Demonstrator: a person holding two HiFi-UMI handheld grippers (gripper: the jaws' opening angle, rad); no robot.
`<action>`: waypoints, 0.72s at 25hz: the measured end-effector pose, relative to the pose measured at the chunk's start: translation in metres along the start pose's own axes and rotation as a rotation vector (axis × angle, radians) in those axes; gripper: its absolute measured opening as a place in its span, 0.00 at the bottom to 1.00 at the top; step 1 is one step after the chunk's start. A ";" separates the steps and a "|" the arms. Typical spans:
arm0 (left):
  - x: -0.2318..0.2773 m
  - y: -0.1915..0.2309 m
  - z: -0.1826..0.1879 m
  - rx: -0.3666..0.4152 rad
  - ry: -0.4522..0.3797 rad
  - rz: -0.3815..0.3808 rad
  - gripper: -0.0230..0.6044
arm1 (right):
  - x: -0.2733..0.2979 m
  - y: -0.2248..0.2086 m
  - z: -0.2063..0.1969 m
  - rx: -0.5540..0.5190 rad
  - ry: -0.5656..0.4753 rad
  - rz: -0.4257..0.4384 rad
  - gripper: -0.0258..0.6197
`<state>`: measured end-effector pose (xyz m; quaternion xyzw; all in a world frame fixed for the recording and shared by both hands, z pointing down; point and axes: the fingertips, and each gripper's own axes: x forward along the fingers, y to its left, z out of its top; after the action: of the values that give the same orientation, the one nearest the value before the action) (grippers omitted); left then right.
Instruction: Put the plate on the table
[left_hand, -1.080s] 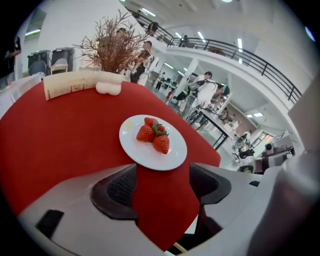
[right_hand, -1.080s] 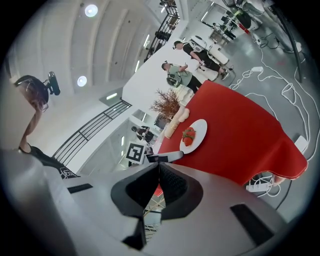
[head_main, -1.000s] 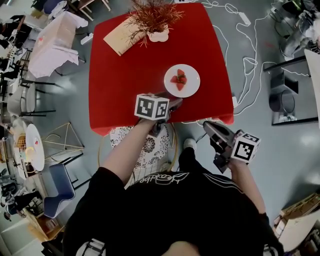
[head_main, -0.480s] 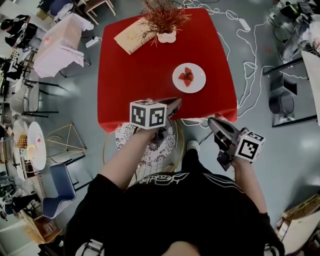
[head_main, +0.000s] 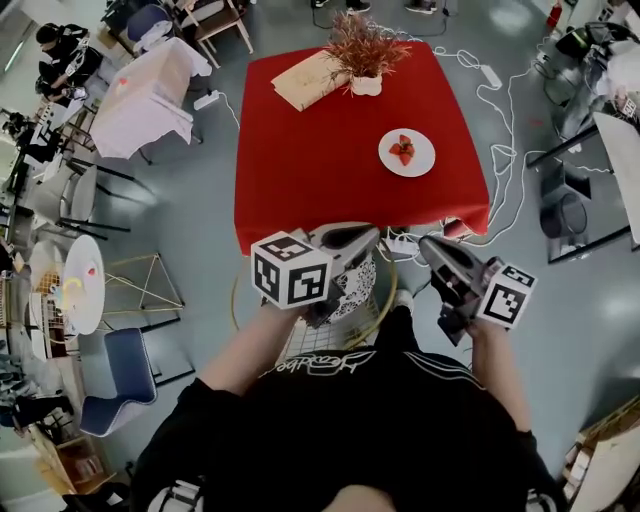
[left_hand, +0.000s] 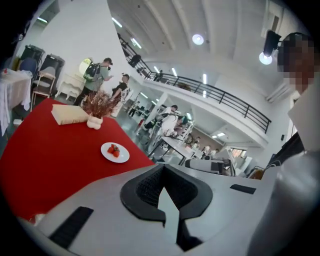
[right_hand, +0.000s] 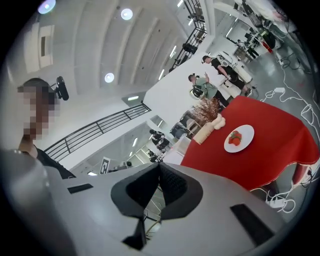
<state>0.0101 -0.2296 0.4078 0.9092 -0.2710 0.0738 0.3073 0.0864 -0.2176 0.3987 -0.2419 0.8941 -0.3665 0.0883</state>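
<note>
Plate (head_main: 407, 152) on table (head_main: 300, 160), toward right edge

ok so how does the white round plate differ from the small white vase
The white round plate lies flat; the small white vase stands upright. The plate carries red strawberries; the vase holds a reddish-brown dried plant. The plate sits alone toward the right side of the red table in the head view; the vase stands at the far edge beside a tan flat pad. Both are white and rest on that table.
</note>
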 end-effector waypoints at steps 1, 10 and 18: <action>-0.012 -0.009 -0.001 -0.004 -0.017 -0.020 0.05 | 0.002 0.012 -0.006 -0.006 -0.004 0.007 0.05; -0.101 -0.064 -0.017 -0.026 -0.119 -0.156 0.05 | -0.009 0.094 -0.047 -0.095 -0.043 0.007 0.05; -0.132 -0.086 -0.022 -0.006 -0.159 -0.216 0.05 | -0.018 0.122 -0.061 -0.130 -0.064 -0.019 0.05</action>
<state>-0.0542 -0.1001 0.3407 0.9351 -0.1955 -0.0328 0.2939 0.0363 -0.0958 0.3569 -0.2671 0.9105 -0.3004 0.0974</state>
